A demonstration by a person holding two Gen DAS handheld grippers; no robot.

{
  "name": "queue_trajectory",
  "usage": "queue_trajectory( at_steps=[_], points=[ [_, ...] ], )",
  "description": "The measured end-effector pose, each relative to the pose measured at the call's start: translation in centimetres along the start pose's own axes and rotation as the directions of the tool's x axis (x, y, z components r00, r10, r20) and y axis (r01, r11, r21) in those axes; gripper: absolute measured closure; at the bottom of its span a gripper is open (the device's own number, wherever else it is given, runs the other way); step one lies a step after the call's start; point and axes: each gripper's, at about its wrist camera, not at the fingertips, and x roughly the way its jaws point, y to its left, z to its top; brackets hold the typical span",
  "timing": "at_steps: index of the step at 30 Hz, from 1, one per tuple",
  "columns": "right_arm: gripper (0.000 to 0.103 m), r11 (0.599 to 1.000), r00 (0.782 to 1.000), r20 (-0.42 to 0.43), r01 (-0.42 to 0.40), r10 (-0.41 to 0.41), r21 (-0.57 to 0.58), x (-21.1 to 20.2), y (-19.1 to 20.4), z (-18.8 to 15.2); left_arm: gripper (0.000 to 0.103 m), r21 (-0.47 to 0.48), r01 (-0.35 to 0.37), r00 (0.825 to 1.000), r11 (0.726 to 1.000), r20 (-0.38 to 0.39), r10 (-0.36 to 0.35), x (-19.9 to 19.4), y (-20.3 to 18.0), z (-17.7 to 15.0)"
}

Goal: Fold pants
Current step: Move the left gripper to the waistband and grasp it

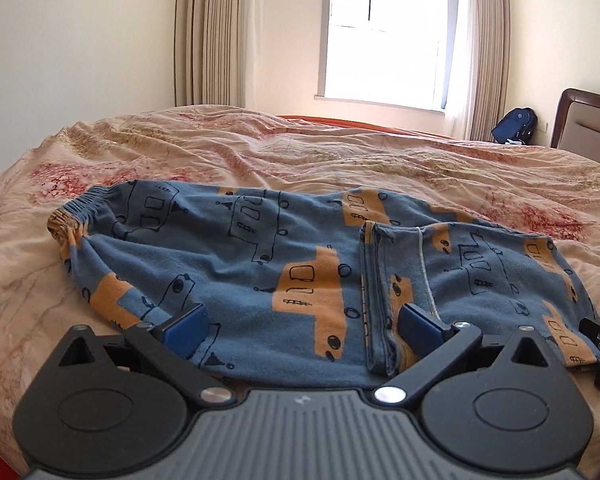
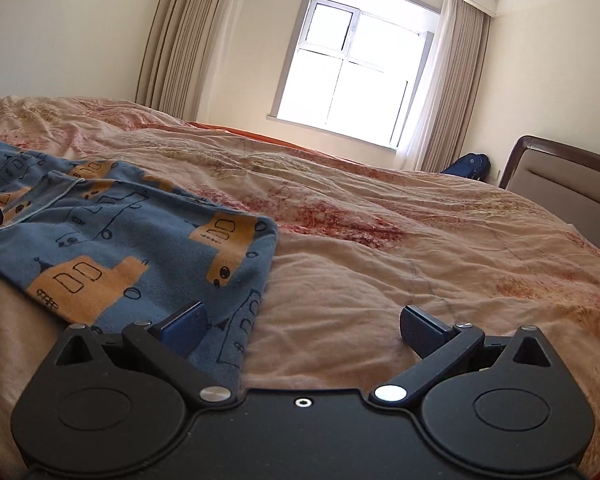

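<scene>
Pants, blue with orange vehicle print, lie flat across the near part of the bed, elastic waistband to the left, leg ends folded back over the right half. Near hem is hidden under the left tool body. Left tool is spread wide, both blue pads resting over the cloth, pinching nothing. Right tool is likewise spread; its left pad sits over the pants' right corner, its right pad over bare quilt. In the left wrist view only a black sliver of the right tool shows at the frame's right edge. Wide rumpled quilt lies free beyond and right of the pants, up to the headboard.
</scene>
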Motion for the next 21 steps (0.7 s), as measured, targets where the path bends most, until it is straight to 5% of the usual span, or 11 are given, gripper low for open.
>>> queue_trajectory(
  at_steps=[5,13,18,21],
  points=[
    [0.001,0.999,0.999,0.033,0.007,-0.006,-0.031,-0.6,0.7,1.2,0.0,0.0,-0.023,1.0,1.0,-0.009,0.023,-0.8,0.4,1.1],
    [0.001,0.97,0.977,0.109,-0.161,0.183,-0.183,0.4,6.0,5.2,0.0,0.017,-0.295,0.955,0.955,-0.038,0.296,-1.8,4.3,2.5],
    [0.001,0.921,0.937,0.096,-0.305,0.335,-0.242,2.2,10.7,7.5,0.0,-0.055,-0.354,0.935,0.934,-0.053,0.351,-1.4,9.0,3.2],
    [0.001,0.912,0.941,0.076,-0.297,0.33,-0.284,3.2,13.1,7.4,0.0,-0.036,-0.32,0.947,0.947,-0.036,0.318,-0.5,11.0,3.4]
  ],
)
